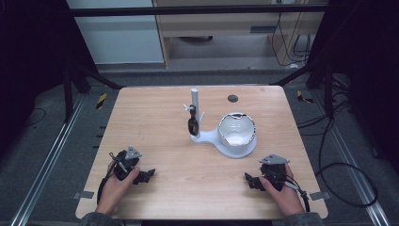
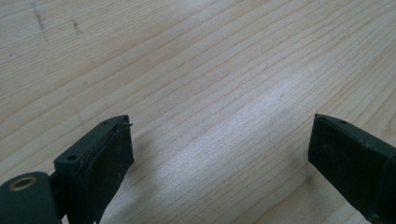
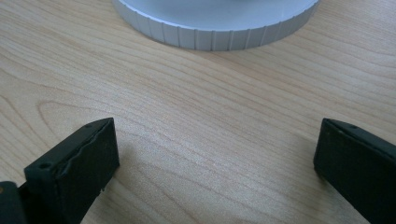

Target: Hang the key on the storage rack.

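Pale matt wood-grain table (image 1: pixel 164 188), ribbed white plastic stand (image 1: pixel 221 143), glossy bowl (image 1: pixel 236 129).

A lab — black curtains (image 1: pixel 28 56), metal frame rails (image 1: pixel 42 174), trailing cables (image 1: pixel 343 165).

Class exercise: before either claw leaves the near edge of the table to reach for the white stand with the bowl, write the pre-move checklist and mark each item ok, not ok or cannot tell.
1. Left claw open and holding nothing: ok, jaws wide apart over bare wood.
2. Right claw open and holding nothing: ok, jaws wide apart.
3. Right claw faces the white stand: ok, its ribbed base rim lies straight ahead.
4. Bowl seated on the stand's round base: ok, it sits upright there.
5. Dark object hanging on the stand's post: cannot tell what it is or how firmly it hangs.
6. Table between claws and stand free of obstacles: ok.
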A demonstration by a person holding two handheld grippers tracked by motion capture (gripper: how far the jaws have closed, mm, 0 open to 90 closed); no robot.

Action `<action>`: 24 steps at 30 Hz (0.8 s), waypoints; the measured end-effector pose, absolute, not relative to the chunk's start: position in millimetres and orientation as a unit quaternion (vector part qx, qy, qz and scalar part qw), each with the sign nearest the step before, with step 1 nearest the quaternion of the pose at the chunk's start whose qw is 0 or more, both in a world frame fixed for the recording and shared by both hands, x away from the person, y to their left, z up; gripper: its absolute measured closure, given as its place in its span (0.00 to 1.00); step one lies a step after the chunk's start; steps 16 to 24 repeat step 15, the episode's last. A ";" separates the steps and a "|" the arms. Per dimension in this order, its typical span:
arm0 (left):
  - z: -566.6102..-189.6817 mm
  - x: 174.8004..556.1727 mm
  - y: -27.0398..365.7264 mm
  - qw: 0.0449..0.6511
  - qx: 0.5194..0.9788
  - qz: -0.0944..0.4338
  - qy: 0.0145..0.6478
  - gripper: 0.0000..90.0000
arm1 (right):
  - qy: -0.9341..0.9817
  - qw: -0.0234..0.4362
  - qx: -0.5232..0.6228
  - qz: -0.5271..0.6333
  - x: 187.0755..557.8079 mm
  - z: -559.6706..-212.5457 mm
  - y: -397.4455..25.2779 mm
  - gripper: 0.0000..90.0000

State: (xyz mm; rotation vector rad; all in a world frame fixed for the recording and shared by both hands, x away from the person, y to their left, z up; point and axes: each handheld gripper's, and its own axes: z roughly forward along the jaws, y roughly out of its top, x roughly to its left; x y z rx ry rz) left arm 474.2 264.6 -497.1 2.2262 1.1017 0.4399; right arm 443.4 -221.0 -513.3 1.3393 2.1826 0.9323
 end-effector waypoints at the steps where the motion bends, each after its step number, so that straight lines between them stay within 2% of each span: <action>1: -498.9 474.0 264.3 0.304 0.841 0.165 0.416 0.07 | 0.784 0.207 0.481 0.335 443.4 -513.3 -221.0 0.00; 10: -508.6 468.5 267.8 0.341 0.825 0.184 0.411 0.01 | 0.784 0.207 0.481 0.335 443.4 -513.3 -221.0 0.00; 24: -508.8 467.6 266.5 0.339 0.824 0.186 0.414 0.00 | 0.784 0.207 0.481 0.335 443.4 -513.3 -221.0 0.00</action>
